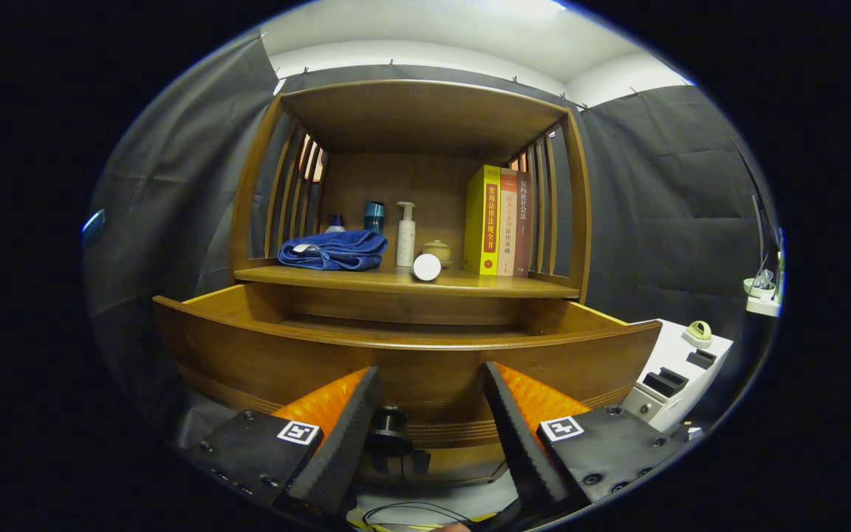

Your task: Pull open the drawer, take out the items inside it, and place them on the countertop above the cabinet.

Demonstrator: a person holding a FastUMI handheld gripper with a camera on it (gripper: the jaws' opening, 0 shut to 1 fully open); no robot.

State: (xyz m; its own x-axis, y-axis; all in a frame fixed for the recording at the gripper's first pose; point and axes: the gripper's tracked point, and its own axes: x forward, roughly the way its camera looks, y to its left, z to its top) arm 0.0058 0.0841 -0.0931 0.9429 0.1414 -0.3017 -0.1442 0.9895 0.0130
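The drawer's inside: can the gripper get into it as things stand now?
Probably yes. The drawer is pulled out and open on top, and the open gripper stands before its front panel, by the knob; it must first rise over that panel.

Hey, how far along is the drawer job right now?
Done: the drawer is pulled open. In hand: nothing; the gripper has its jaws open in front of the drawer front, near the knob. Left: any items inside, hidden here, go on the countertop.
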